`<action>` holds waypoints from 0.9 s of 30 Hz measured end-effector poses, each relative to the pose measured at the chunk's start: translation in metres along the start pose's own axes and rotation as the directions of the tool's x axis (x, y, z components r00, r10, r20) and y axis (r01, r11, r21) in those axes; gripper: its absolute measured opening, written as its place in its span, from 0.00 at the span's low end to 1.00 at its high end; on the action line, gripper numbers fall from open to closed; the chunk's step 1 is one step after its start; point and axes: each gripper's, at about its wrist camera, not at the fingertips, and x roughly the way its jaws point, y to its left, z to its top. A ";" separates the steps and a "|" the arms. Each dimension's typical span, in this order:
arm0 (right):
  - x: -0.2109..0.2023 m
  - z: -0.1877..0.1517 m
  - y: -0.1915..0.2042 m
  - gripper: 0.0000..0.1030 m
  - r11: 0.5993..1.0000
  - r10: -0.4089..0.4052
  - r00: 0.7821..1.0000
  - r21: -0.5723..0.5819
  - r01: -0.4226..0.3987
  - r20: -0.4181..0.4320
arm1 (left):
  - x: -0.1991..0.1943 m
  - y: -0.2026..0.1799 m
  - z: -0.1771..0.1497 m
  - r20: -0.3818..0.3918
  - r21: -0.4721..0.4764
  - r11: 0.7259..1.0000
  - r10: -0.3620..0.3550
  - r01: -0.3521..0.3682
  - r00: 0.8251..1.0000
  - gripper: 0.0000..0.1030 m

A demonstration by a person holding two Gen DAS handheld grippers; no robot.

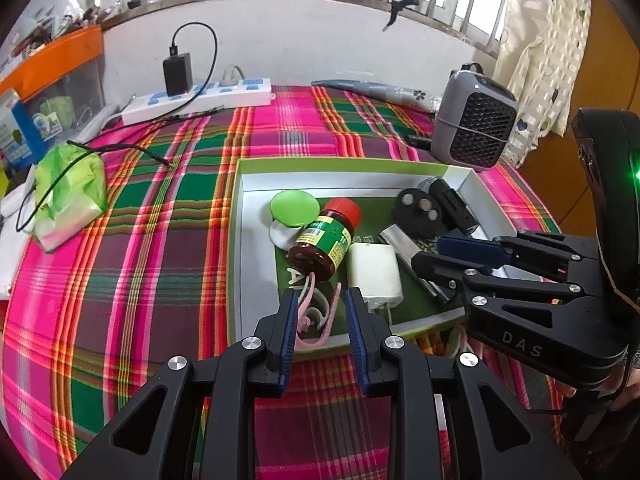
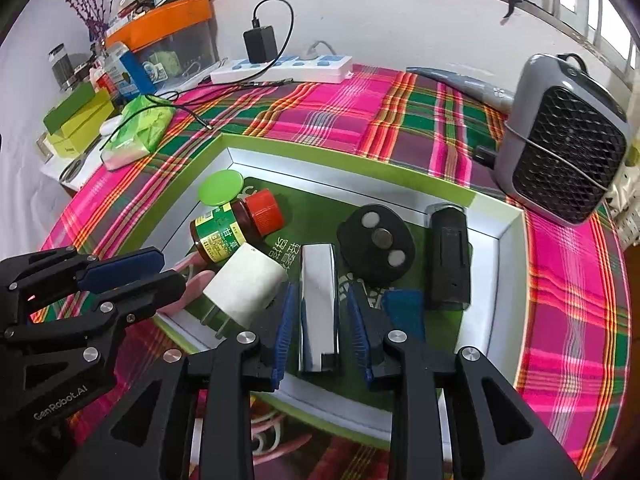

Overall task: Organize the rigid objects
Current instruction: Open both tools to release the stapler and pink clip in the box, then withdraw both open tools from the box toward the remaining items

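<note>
A green tray [image 1: 239, 240] with white inner walls lies on the plaid cloth. It holds a brown bottle [image 1: 325, 240] with a red cap, a green round lid [image 1: 294, 208], a white charger cube [image 1: 374, 276], a silver bar [image 2: 318, 280], a black disc [image 2: 376, 244] and a black block [image 2: 448, 256]. My left gripper [image 1: 322, 304] stands over the tray's near edge, slightly open, with a pink clip [image 1: 316, 320] loose between its pads. My right gripper [image 2: 322, 292] straddles the silver bar, which lies flat in the tray with a thin gap on each side.
A grey fan heater [image 1: 476, 128] stands at the tray's far right corner. A white power strip [image 1: 200, 98] with a black charger and trailing cables lies along the back wall. A green tissue pack [image 1: 68, 196] sits at the left, and more pink clips [image 2: 276, 436] lie before the tray.
</note>
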 end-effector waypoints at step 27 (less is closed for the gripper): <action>-0.098 -0.098 -0.002 0.42 0.968 -0.105 0.988 0.240 0.074 0.116 | -0.037 -0.043 -0.056 -0.008 0.187 0.960 -0.211 0.209 0.977 0.34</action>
